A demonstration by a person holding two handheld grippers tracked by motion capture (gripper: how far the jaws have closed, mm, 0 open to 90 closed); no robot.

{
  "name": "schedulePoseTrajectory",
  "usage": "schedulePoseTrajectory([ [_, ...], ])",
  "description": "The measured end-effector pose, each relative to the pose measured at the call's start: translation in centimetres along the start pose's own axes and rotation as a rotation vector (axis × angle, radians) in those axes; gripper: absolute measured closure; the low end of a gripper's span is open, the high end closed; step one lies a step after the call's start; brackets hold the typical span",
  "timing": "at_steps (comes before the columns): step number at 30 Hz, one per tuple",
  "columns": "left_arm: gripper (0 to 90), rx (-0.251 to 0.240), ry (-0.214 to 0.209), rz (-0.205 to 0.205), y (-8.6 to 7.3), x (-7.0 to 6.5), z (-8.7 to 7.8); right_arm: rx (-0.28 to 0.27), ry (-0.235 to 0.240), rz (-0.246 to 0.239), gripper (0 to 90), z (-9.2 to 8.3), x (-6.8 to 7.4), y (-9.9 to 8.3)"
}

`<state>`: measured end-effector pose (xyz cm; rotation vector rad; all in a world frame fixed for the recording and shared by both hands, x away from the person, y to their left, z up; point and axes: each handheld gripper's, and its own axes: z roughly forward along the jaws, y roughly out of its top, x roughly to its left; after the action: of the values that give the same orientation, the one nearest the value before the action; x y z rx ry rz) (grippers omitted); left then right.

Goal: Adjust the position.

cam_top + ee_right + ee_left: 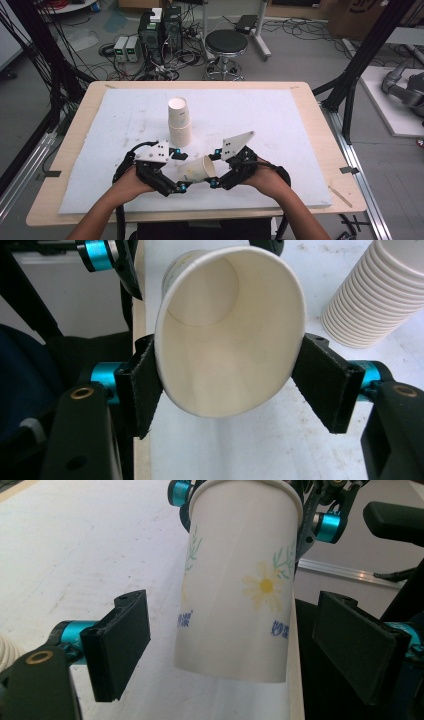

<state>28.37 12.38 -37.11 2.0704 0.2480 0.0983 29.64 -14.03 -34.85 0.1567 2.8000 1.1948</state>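
A light wooden table (320, 150) carries a white foam sheet (270, 130) that covers most of its top. On the floor beyond the far edge stand a round black stool (226, 42) and, left of it, a cluster of electronics boxes (150, 35) amid tangled cables.

Near the middle of the sheet, a stack of paper cups (179, 122) stands mouth down, leaning slightly; in the right gripper view it appears at the upper right (377, 295), its many rims ribbing the lower end.

At the near edge, a person's two hands each hold a gripper. The left gripper (181, 172) has its jaws spread wide; in the left gripper view the black pads (120, 642) stand well clear on either side of a single paper cup (237, 585), touching nothing. That cup, printed with a yellow daisy and blue lettering, is lifted off the sheet and lies on its side between the two grippers (196, 170), just near of the stack, its base toward the left gripper.

The right gripper (214, 170) clamps the cup at its rim: in the right gripper view both pads (145, 385) press the open mouth (230, 335), squeezing it into an oval.
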Motion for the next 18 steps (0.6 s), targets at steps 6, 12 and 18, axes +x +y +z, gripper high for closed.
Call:
schedulePoseTrajectory([
  [6, 16.2, 0.048, -0.003, 0.021, 0.2, 0.1, 0.5, 0.061, -0.009, -0.031, 31.3, 0.3, 0.1, 0.9],
  [12, 18.3, 0.098, -0.011, 0.036, 0.1, 0.1, 1.1, 0.114, -0.008, -0.057, 31.3, 0.7, 0.2, 1.5],
  [18, 19.7, 0.164, -0.014, 0.062, 0.2, 0.1, 1.7, 0.160, -0.010, -0.074, 31.3, 1.2, 0.3, 1.9],
])
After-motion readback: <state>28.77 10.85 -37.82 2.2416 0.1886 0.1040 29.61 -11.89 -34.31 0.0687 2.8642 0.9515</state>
